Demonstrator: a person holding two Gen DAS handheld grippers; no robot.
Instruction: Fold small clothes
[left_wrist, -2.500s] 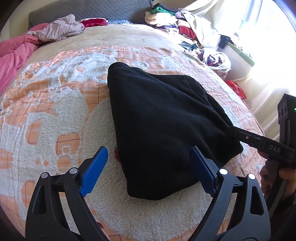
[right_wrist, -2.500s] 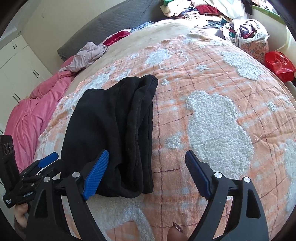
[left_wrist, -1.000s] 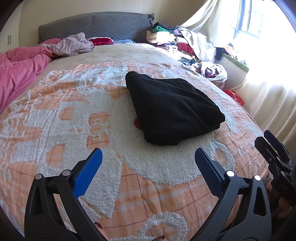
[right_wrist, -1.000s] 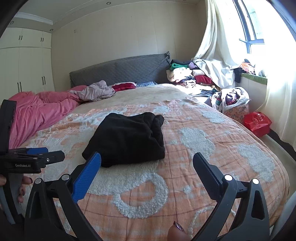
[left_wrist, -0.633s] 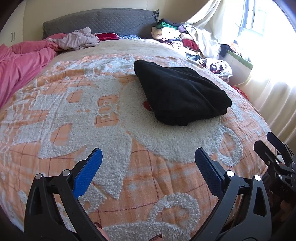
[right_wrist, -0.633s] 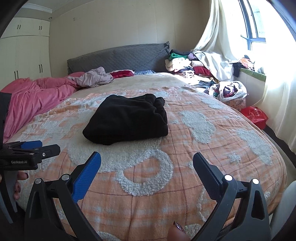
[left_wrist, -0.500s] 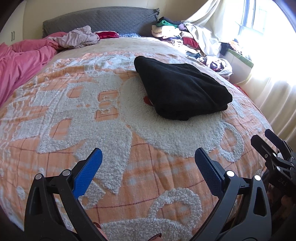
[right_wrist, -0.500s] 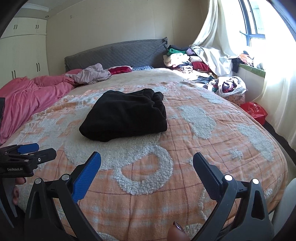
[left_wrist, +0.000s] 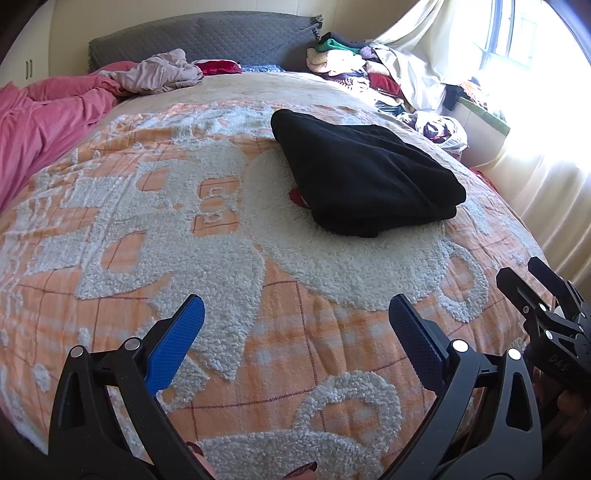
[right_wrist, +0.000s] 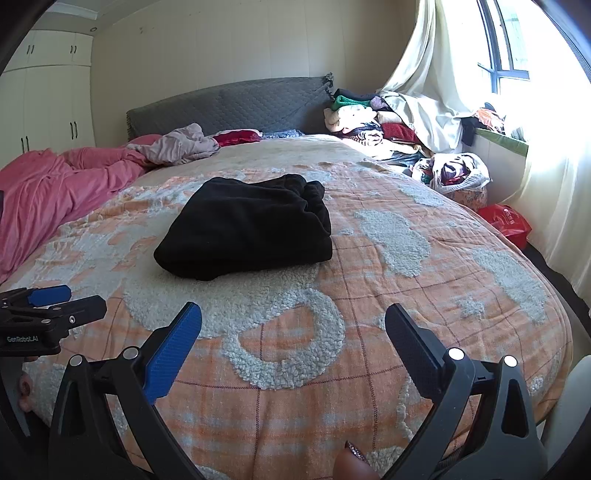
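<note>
Folded garment (left_wrist: 365, 177) centre frame on blanket (left_wrist: 221, 258) — both grippers (left_wrist: 295, 332) (right_wrist: 293, 332) low foreground, jaws spread, empty. Pink duvet (right_wrist: 44, 192) left; clothes pile (right_wrist: 369, 118) upper right.

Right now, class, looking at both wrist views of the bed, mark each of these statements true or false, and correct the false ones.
1. The black garment lies folded on the orange blanket. True.
2. The left gripper is clamped on the black garment. False: its jaws stand open, above the blanket and short of the garment.
3. The right gripper holds nothing. True: its jaws are open and apart from the garment.
4. A pink duvet lies bunched along one side of the bed. True.
5. The pile of clothes sits at the foot of the bed. False: it sits by the grey headboard, near the window.
</note>
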